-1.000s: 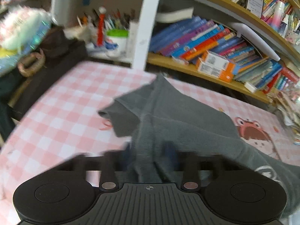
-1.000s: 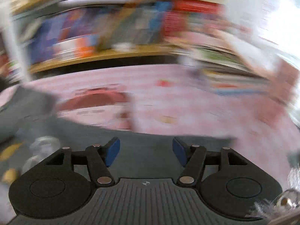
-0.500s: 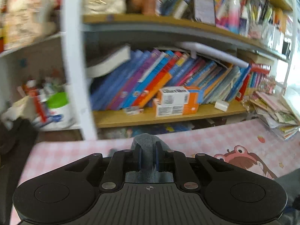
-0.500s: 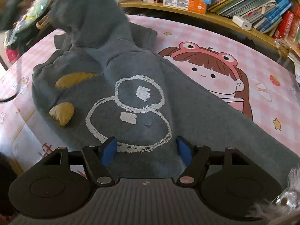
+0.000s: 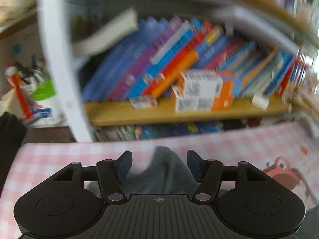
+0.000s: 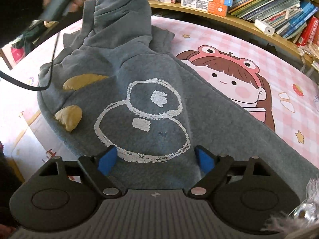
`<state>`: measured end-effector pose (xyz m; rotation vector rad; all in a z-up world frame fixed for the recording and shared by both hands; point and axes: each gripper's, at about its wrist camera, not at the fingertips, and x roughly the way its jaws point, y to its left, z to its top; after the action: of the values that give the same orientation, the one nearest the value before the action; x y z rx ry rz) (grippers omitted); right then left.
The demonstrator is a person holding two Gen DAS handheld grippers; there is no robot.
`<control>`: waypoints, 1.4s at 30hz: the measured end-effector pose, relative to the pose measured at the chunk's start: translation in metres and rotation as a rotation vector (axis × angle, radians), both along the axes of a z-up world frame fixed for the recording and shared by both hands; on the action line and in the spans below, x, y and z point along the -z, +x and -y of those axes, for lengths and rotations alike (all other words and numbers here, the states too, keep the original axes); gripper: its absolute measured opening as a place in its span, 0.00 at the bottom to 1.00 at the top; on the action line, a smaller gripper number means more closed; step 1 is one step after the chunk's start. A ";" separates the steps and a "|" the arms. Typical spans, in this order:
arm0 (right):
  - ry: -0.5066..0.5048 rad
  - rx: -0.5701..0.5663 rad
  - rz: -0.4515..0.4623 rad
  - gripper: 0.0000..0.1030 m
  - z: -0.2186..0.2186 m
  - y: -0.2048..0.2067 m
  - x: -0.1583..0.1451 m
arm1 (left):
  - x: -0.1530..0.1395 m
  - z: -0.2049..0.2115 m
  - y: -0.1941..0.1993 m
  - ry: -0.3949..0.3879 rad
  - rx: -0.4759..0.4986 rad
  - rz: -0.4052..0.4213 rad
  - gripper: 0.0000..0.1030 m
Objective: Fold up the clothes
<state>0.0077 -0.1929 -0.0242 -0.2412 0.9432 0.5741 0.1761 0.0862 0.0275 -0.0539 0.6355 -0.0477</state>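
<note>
The grey fleece sweatshirt [image 6: 139, 75] with a silver ring print and 2 mustard padded spikes [image 6: 68, 117] lies spread on the pink checked cartoon tablecloth [image 6: 249, 45]. The right gripper [image 6: 156, 158] hovers over its hem, jaws wide apart, gripping nothing. The left gripper [image 5: 158, 164] is likewise spread wide, a grey fold between its fingers but unpinched. Behind stands a wooden bookshelf [image 5: 179, 113]

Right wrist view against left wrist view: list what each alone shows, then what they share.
Only the right wrist view shows the hoodie's white ring print, its two yellow patches, the cartoon girl on the mat and open right tongs. Only the left shows the white shelf post and open left tongs. Both share the grey hoodie, pink checked mat and orange boxes.
</note>
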 end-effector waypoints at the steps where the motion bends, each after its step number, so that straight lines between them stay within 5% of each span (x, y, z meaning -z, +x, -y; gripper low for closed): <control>1: -0.006 -0.006 0.002 0.85 -0.002 0.000 0.000 | -0.003 -0.010 -0.015 -0.024 -0.021 0.020 0.63; 5: -0.013 -0.015 0.004 0.87 -0.004 0.001 0.002 | 0.003 -0.046 -0.075 -0.098 -0.122 0.008 0.62; 11: -0.001 0.040 0.027 0.85 0.002 0.002 -0.004 | 0.041 -0.059 -0.146 -0.194 -0.235 -0.136 0.61; 19: 0.041 0.214 0.096 0.82 0.025 0.005 -0.020 | 0.063 -0.041 -0.147 -0.174 -0.221 -0.176 0.61; 21: 0.036 0.292 0.106 0.82 0.037 0.008 -0.022 | 0.067 -0.036 -0.138 -0.146 -0.202 -0.192 0.57; 22: 0.034 0.328 0.107 0.82 0.042 0.010 -0.023 | 0.070 -0.033 -0.134 -0.132 -0.183 -0.219 0.43; 26: 0.038 0.421 0.070 0.82 0.060 0.012 -0.012 | 0.066 -0.026 -0.139 -0.110 -0.116 -0.225 0.17; 28: 0.048 0.444 0.031 0.79 0.065 0.010 -0.005 | 0.053 -0.026 -0.153 -0.130 -0.093 -0.191 0.15; 33: 0.067 0.401 -0.009 0.79 0.064 0.001 -0.002 | 0.024 -0.056 -0.214 -0.246 -0.200 -0.112 0.15; 38: 0.065 0.269 -0.041 0.79 0.048 -0.006 -0.004 | 0.059 -0.081 -0.246 -0.199 -0.299 -0.293 0.22; 42: 0.078 0.195 -0.053 0.79 0.034 0.002 -0.014 | 0.068 -0.098 -0.259 -0.240 -0.405 -0.288 0.36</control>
<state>0.0095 -0.2271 -0.0106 -0.0635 0.9811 0.4382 -0.0824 0.1841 -0.0405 -0.4263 0.8938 0.2802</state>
